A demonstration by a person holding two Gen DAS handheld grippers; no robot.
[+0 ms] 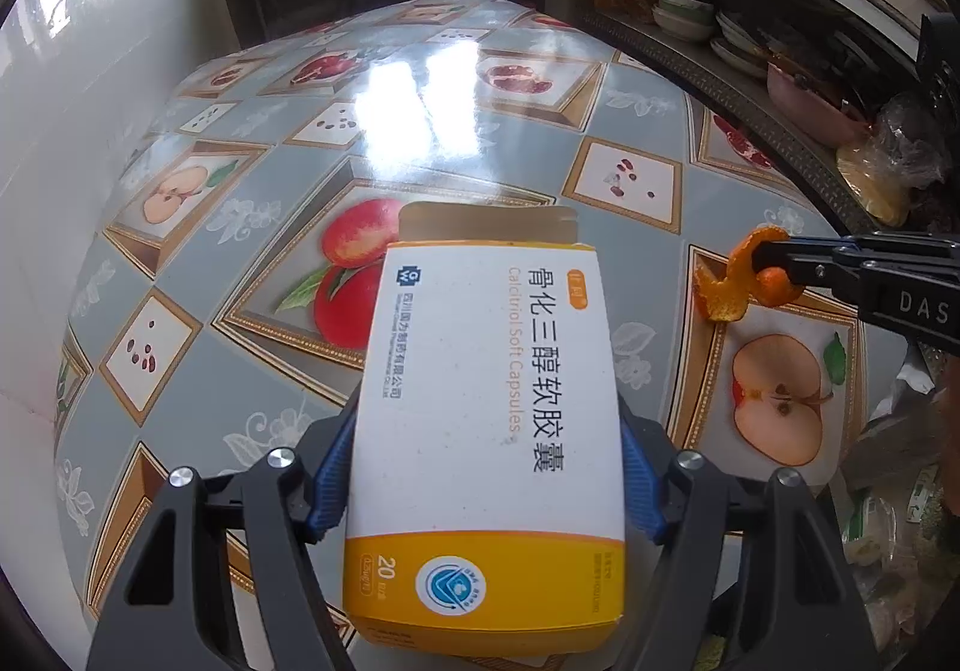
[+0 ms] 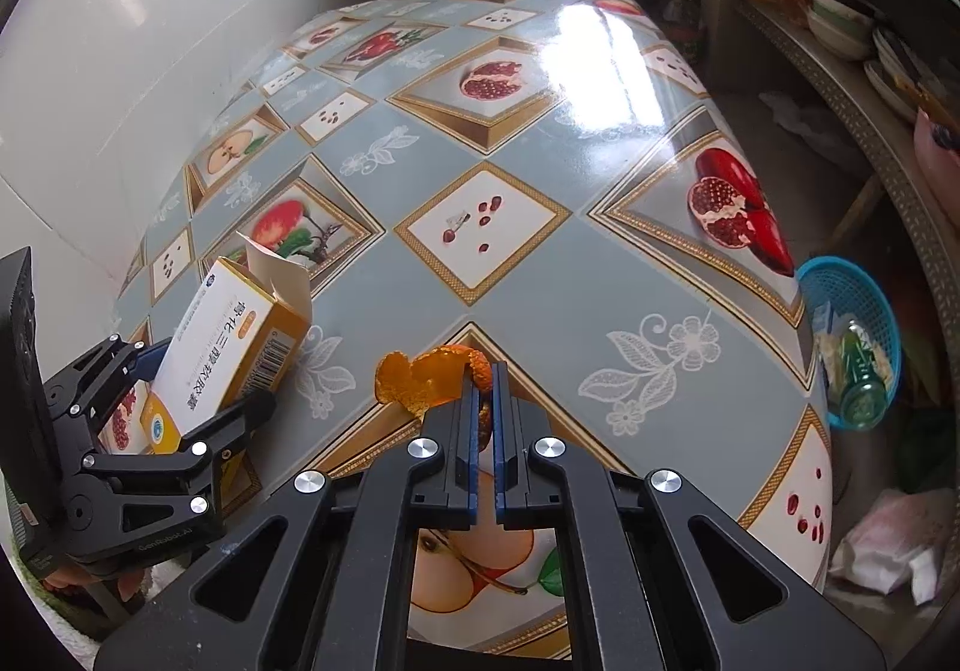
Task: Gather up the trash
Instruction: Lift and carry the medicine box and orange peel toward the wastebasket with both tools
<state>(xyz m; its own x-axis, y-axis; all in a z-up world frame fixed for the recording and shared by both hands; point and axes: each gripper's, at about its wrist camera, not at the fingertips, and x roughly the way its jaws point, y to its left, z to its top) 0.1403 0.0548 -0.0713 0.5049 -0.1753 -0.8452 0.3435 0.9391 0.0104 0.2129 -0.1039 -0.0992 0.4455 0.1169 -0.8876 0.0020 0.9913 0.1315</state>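
Nearest the right wrist camera, the right claw (image 2: 485, 401) is clamped together on a curl of orange peel (image 2: 420, 380), most of which sticks out past the tips toward 11 o'clock; whether the peel hangs just above the counter (image 2: 540, 275) or brushes it I cannot tell. At 9 o'clock in that view the left claw (image 2: 198, 389) is clamped across the sides of an opened medicine box (image 2: 231, 347), yellow and white with its end flap standing up, tilted clear of the fruit-patterned cloth. In the left wrist view the same box fills the centre between blue pads (image 1: 333, 467), and the peel appears at 3 o'clock. Farther off, past the counter's edge at 3 o'clock from the right camera, a blue mesh basket (image 2: 840, 281) sits low with a green bottle (image 2: 861, 392) and other scraps inside. Both pieces look picked up, so the step in hand seems to be carrying. The next move probably calls for swinging each claw over that basket and letting go from directly above the rim.
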